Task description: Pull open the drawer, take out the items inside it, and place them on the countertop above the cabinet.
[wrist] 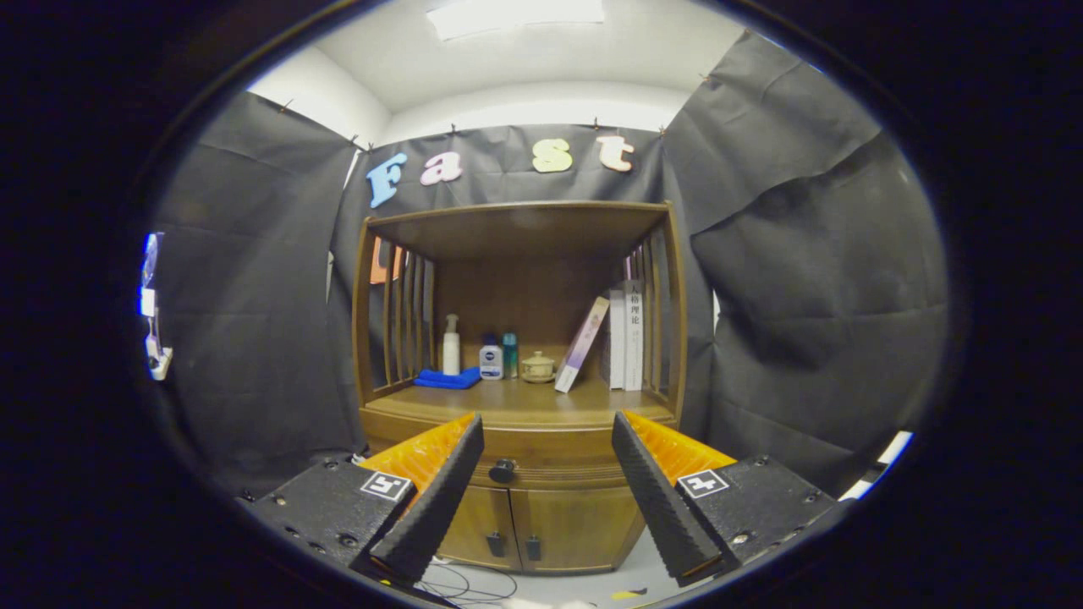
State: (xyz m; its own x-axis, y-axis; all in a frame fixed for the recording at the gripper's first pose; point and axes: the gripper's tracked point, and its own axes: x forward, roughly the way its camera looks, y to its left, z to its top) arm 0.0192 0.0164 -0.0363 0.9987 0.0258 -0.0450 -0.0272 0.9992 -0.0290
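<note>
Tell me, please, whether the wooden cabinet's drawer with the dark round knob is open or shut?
Shut: the wooden drawer sits flush under the countertop, its dark round knob untouched between the open gripper fingers.

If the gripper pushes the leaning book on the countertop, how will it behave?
The leaning book will probably slide or fall flat: it rests tilted against the upright books. It looks thin and stiff, so likely light. The gripper is open, well short of it.

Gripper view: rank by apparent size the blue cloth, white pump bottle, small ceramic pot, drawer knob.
1. Blue cloth, widest.
2. White pump bottle.
3. Small ceramic pot and drawer knob: similar; the knob sits nearer the camera, so unranked.
Tool open, knob just ahead between its fingers.
</note>
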